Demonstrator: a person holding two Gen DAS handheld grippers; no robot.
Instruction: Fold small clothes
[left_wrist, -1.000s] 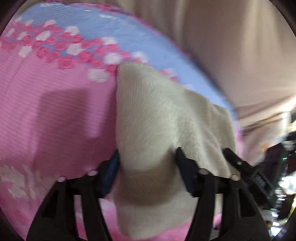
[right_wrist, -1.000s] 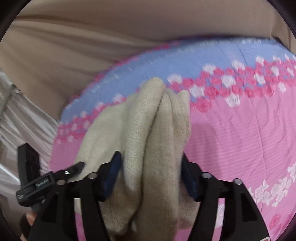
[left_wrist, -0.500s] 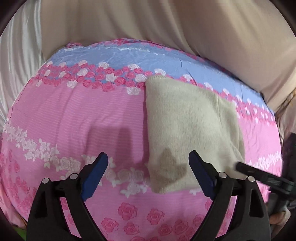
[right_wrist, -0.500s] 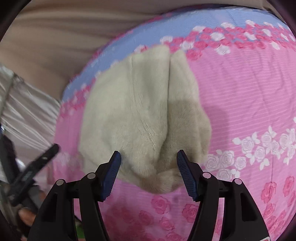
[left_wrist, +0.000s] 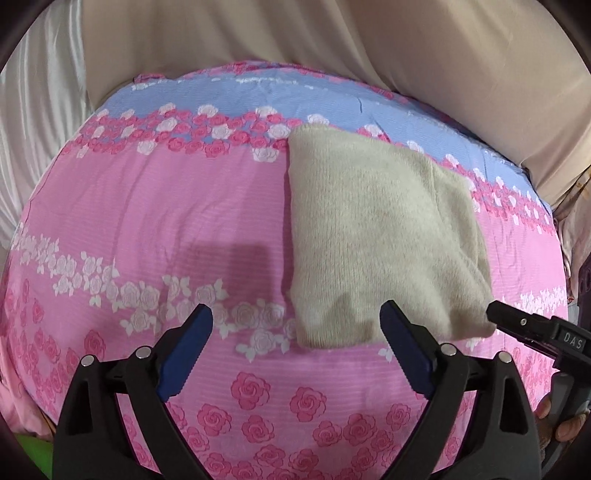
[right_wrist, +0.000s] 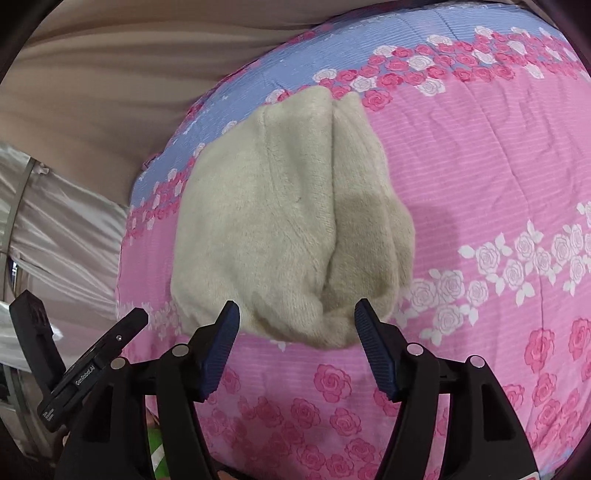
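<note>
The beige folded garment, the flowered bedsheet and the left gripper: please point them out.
beige folded garment (left_wrist: 376, 236), left wrist view, middle of its top layer.
flowered bedsheet (left_wrist: 166, 206), left wrist view, bare pink part.
left gripper (left_wrist: 295, 354), left wrist view, midway between fingertips.

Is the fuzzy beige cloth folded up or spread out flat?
Folded. The beige cloth lies in a thick bundle on the pink bedspread, with a fold crease down it.

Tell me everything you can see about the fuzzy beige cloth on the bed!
The cloth is beige and fuzzy, like soft knit fleece. It is folded into a thick bundle. One long crease runs down it, and the layered, rounded edges bunch at its near end. It lies flat on the pink rose-patterned bedspread, its far end reaching the blue band. Only the bedspread touches it; neither gripper holds it.
</note>
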